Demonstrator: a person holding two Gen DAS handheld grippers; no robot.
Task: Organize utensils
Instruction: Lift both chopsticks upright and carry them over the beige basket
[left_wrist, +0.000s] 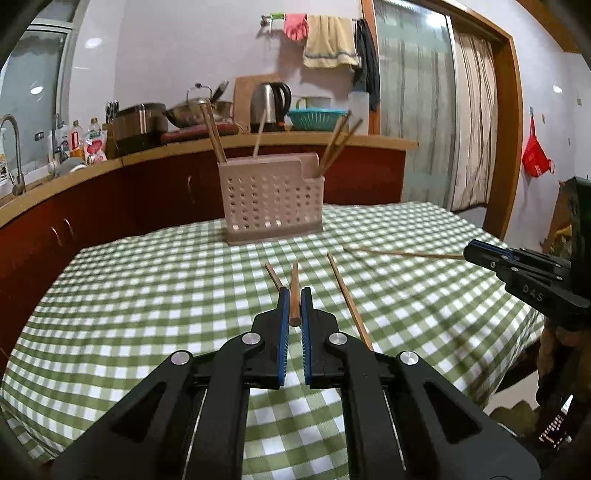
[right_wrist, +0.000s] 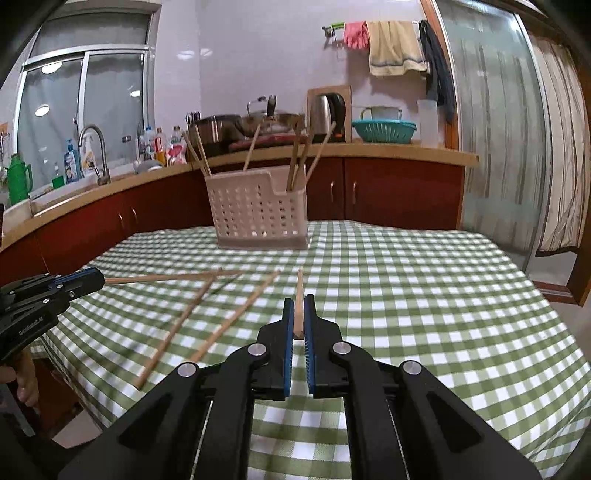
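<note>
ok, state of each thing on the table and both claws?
left claw: shut on a chopstick
right claw: shut on another chopstick
utensil holder: upright, chopsticks standing inside
loose chopsticks: two lying flat on the checked tablecloth

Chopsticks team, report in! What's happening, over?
Left hand-held gripper shut on one chopstick. Right hand-held gripper likewise. Two loose chopsticks on table. Path to holder clear.

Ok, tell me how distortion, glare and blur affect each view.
Left wrist view: fisheye bends the counter edge into an arc; ceiling lights glare on the wall tiles; dark corners. Right wrist view: same bowing of the checked tablecloth; loose chopsticks slightly soft.
</note>
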